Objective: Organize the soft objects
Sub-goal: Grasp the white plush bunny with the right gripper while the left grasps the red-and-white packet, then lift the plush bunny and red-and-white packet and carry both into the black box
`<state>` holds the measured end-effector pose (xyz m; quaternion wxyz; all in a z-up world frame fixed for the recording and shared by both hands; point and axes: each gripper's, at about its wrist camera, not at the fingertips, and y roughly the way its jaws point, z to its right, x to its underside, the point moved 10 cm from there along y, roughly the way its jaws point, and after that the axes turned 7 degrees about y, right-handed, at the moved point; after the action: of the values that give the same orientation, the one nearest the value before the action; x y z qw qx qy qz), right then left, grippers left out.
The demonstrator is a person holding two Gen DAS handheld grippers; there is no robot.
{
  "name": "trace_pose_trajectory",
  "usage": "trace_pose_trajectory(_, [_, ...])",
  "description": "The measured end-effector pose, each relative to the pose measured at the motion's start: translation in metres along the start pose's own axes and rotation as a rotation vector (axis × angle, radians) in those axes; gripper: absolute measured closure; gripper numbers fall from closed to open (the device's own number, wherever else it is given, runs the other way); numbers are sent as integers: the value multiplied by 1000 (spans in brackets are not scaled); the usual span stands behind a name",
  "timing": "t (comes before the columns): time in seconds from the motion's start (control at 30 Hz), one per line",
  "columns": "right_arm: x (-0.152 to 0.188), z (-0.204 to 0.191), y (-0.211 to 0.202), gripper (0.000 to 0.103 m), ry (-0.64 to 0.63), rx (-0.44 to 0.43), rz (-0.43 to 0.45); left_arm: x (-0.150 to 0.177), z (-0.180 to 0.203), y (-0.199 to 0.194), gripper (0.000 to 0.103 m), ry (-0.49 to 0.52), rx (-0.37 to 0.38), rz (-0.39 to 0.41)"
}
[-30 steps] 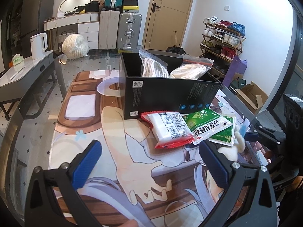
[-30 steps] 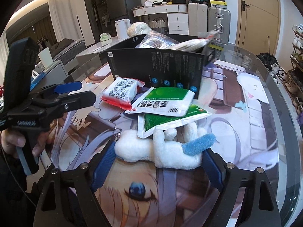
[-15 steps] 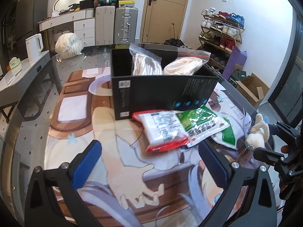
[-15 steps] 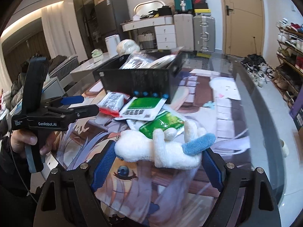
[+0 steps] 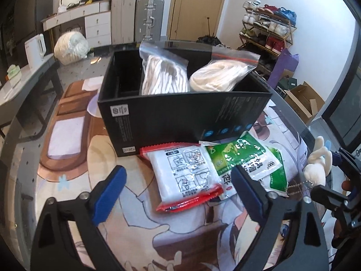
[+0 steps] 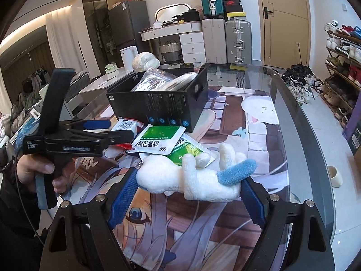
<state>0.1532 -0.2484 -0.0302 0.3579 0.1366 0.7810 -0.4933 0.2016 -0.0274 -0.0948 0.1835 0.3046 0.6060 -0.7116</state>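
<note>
A white plush toy [image 6: 191, 178] with a blue ear is clamped between the blue pads of my right gripper [image 6: 187, 192], lifted above the mat; the left wrist view shows the plush toy [image 5: 317, 164] at the right edge. My left gripper [image 5: 178, 192] hovers over a red-edged white packet [image 5: 187, 176], its jaws closing, and the pads are clear of the packet. Two green packets [image 5: 246, 160] overlap beside it. Behind them stands a black box [image 5: 180, 115] holding two bagged white bundles [image 5: 164, 76].
A printed mat [image 6: 259, 122] covers the glass table [image 6: 291, 117]. A white wrapped bundle [image 5: 71, 46] and a kettle [image 5: 36, 48] sit at the far left. Suitcases [image 6: 225, 36], a shoe rack [image 6: 345, 52] and a small cup [image 6: 335, 176] lie beyond.
My left gripper has moved in toward the red-edged packet and the box, and its jaws have narrowed a little. My right gripper has lifted the plush toy off the mat.
</note>
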Motion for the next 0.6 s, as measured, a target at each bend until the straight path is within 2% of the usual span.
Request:
trace_pose_trajectory(0.17, [-4, -4, 3, 16, -11, -7, 1, 1, -2, 4, 25, -15, 12, 1])
trace_pose_trajectory(0.33, [-4, -8, 4, 16, -19, -7, -1, 1, -7, 1, 51, -12, 0, 12])
trace_pose_trajectory(0.43, [-3, -10, 6, 16, -24, -4, -5, 2, -7, -1, 57, -6, 8, 18])
trace_pose_trajectory(0.6, [-5, -15, 7, 16, -35, -4, -4, 8, -9, -8, 59, -13, 16, 27])
